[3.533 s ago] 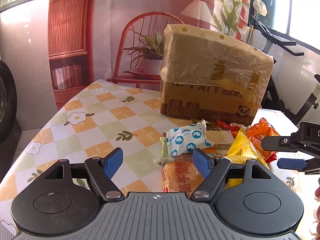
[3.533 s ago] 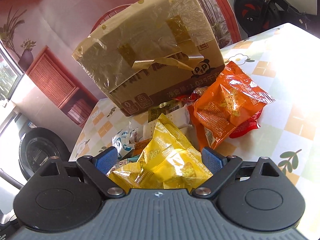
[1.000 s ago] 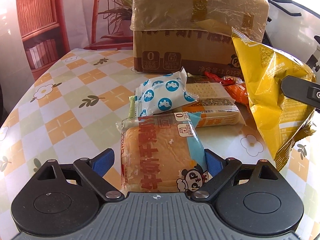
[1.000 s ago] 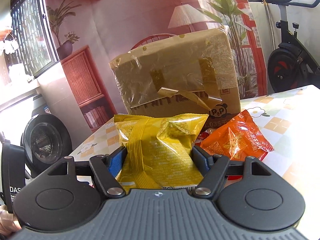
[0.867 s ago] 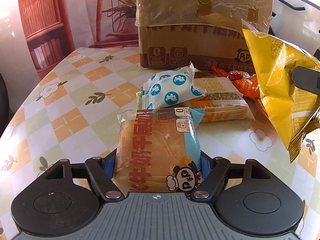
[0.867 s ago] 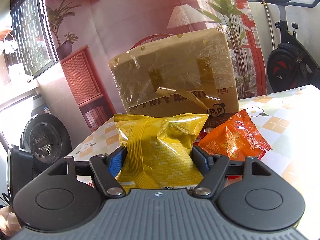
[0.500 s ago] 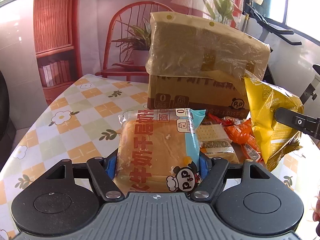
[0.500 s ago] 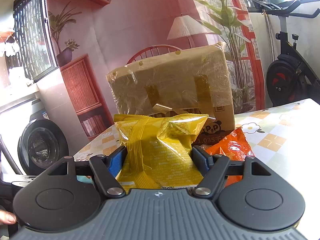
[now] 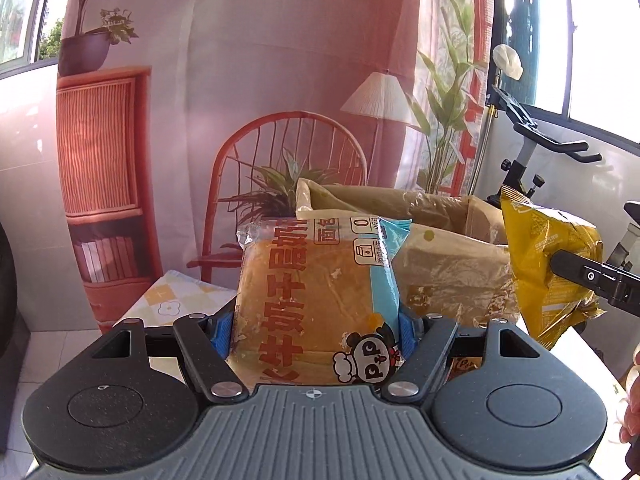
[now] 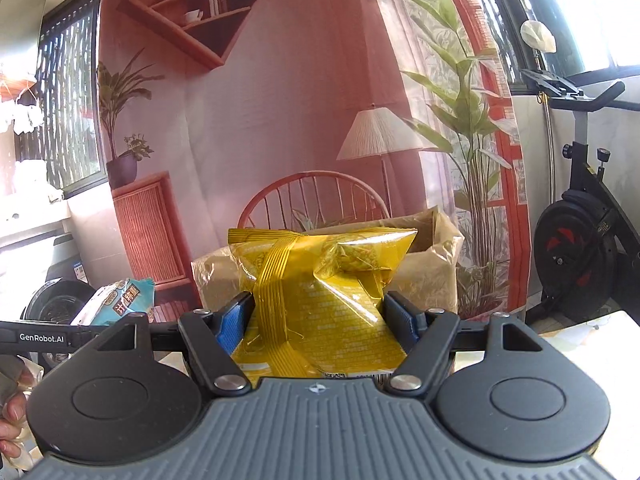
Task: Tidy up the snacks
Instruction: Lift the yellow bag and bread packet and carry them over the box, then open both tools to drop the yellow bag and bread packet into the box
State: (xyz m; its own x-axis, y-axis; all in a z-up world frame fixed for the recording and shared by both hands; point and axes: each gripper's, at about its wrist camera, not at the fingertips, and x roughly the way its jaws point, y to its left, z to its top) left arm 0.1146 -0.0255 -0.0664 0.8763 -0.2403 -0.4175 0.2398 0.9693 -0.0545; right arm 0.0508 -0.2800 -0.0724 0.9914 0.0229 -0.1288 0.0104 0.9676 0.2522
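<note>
Left gripper [image 9: 316, 326] is raised and level, clamped on the bread pack [image 9: 320, 304]; right gripper [image 10: 318, 318] beside it grips the yellow bag [image 10: 320, 300], both before the open box [image 9: 440, 248].

table: [image 9: 172, 300] checked cloth, orange and green squares, white flowers
on it: taped cardboard box [image 9: 448, 276], top open

A printed backdrop [image 10: 280, 120] hangs behind, showing a red chair [image 9: 288, 152], a floor lamp [image 10: 378, 136], leafy plants [image 10: 468, 120], a red cabinet [image 9: 100, 144] and wall shelves [image 10: 200, 4]. To the right stands an exercise bike [image 10: 584, 232]. A desk [image 9: 176, 300] with a flowered checked cloth shows at lower left.
</note>
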